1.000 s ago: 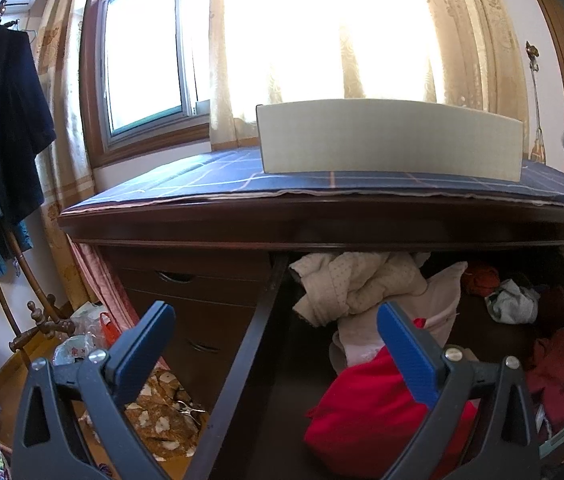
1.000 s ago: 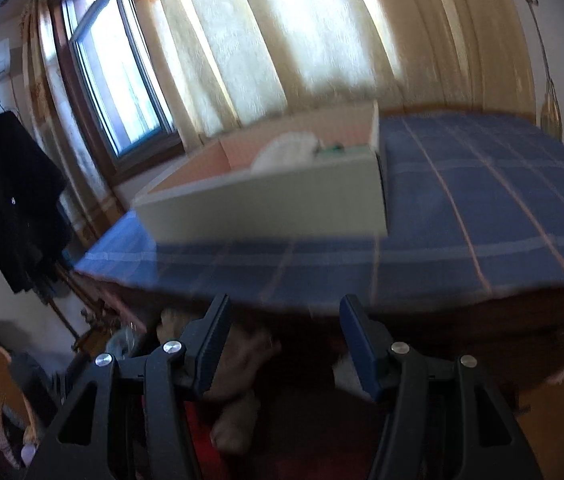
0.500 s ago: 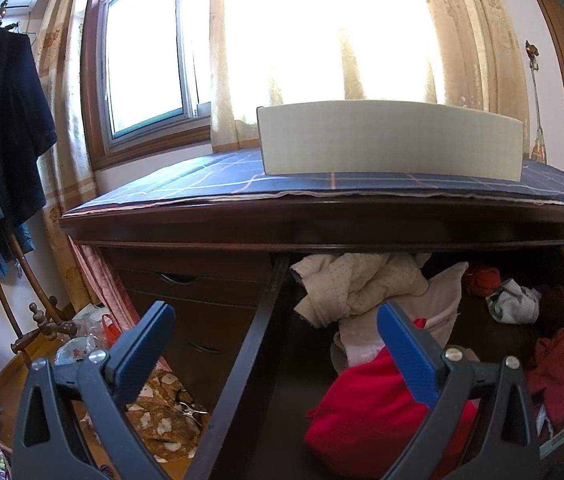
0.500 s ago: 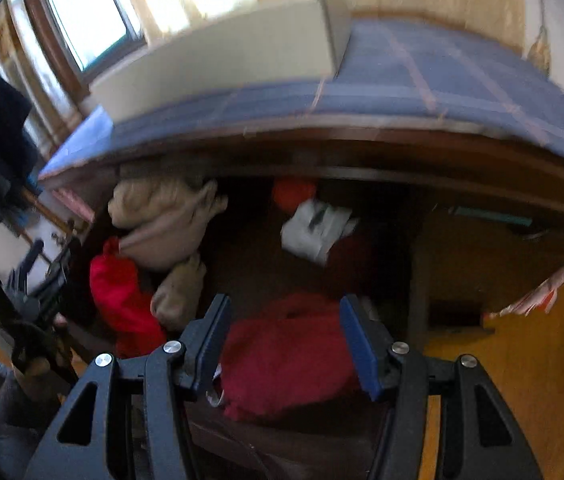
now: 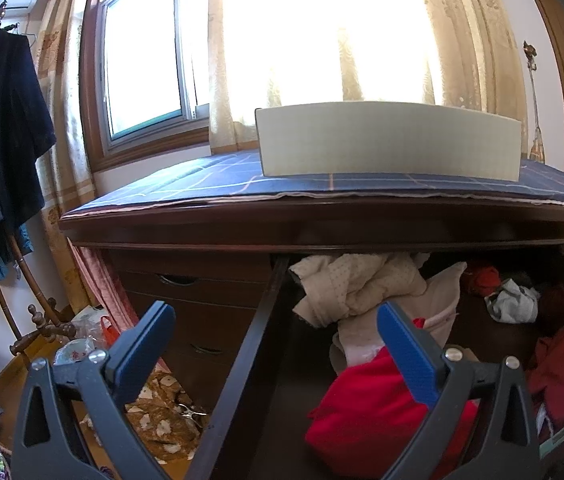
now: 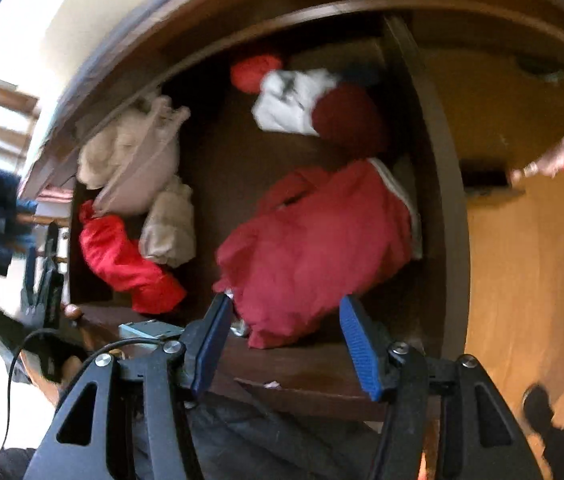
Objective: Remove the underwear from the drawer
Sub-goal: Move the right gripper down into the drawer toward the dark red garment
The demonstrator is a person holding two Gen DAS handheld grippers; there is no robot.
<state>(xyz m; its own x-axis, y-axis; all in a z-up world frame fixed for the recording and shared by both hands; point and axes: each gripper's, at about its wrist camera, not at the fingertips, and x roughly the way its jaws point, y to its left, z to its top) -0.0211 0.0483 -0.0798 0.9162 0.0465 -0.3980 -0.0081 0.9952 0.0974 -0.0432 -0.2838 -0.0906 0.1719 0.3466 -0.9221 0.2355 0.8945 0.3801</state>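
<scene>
Right hand-held gripper [image 6: 282,334]: jaws wide apart, empty, low in the frame above the open drawer [image 6: 438,184]; dark red underwear [image 6: 314,248] at centre, just beyond its tips. Left hand-held gripper [image 5: 277,344]: also spread wide, holding nothing, near a bright red garment [image 5: 374,416] at lower right.

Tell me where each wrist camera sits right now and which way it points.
Left wrist: low outside the open drawer, facing the window; open left gripper shows.
Right wrist: above the drawer front, tilted down into it; open right gripper frames the dark red garment.
Shared: drawer, bright red garment, beige garments.
</scene>
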